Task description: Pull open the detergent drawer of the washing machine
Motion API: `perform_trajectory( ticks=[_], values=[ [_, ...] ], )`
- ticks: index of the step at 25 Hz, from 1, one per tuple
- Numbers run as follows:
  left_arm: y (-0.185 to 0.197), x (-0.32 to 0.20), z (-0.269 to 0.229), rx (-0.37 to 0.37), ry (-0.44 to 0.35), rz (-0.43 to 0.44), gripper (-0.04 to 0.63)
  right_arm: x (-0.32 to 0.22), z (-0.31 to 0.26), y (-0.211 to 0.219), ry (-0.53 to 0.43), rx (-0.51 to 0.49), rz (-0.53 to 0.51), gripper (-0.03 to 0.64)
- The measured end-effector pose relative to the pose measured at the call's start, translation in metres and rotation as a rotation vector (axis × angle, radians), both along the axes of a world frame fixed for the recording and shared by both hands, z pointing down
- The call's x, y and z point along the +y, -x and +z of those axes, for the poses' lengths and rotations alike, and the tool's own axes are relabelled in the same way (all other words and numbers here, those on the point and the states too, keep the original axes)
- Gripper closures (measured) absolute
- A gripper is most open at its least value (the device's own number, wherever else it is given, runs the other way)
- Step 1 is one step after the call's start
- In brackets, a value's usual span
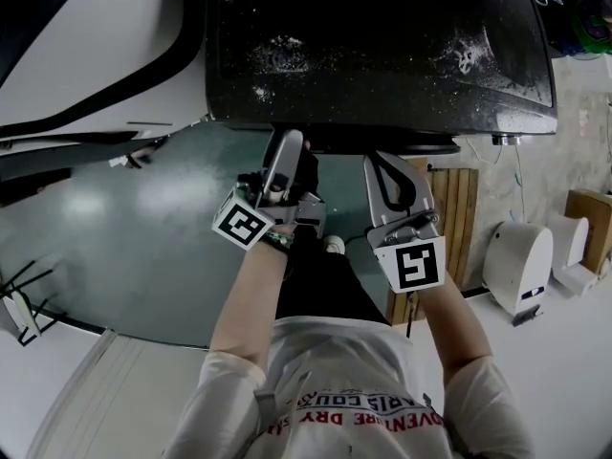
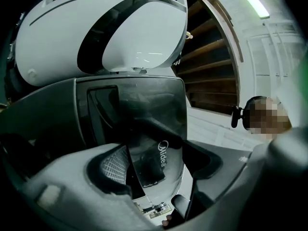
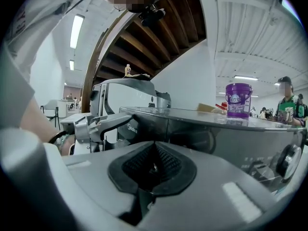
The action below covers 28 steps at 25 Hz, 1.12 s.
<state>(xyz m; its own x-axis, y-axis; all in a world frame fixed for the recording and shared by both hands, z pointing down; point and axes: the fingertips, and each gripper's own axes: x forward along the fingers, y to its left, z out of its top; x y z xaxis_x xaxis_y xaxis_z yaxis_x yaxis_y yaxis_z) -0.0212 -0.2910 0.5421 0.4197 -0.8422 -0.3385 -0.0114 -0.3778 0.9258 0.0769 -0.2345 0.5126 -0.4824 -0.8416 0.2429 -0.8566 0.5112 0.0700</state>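
left tool (image 2: 159, 162) wide, washing machine front (image 2: 144, 114) between | right tool (image 3: 153, 165) closed | purple bucket (image 3: 239, 99) atop, contents hidden

One dark washing machine (image 1: 382, 55); one purple tub (image 3: 238, 99) on its top. Two grippers: left gripper (image 1: 287, 153), right gripper (image 1: 387, 175). One white appliance (image 1: 518, 266) on the floor

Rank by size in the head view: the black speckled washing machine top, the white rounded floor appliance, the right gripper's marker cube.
Black speckled washing machine top
White rounded floor appliance
Right gripper's marker cube
The last two look close: the cube is nearer.
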Motion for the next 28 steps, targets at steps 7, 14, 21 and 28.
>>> perform_trajectory(
  ticks=[7, 14, 21, 28],
  values=[
    [0.002, 0.001, 0.003, 0.028, 0.018, 0.006, 0.266, 0.009, -0.005, 0.001, -0.054, 0.025, -0.019, 0.615],
    [0.003, 0.008, 0.001, 0.048, 0.025, -0.017, 0.267, 0.016, 0.007, -0.011, -0.052, 0.034, 0.016, 0.615],
    [0.006, 0.035, -0.002, 0.057, 0.009, -0.029, 0.275, 0.029, 0.008, -0.014, -0.052, 0.028, 0.02, 0.615],
    [0.008, 0.062, -0.003, 0.068, -0.003, -0.029, 0.278, 0.047, 0.005, -0.015, -0.055, 0.039, 0.025, 0.615]
  ],
)
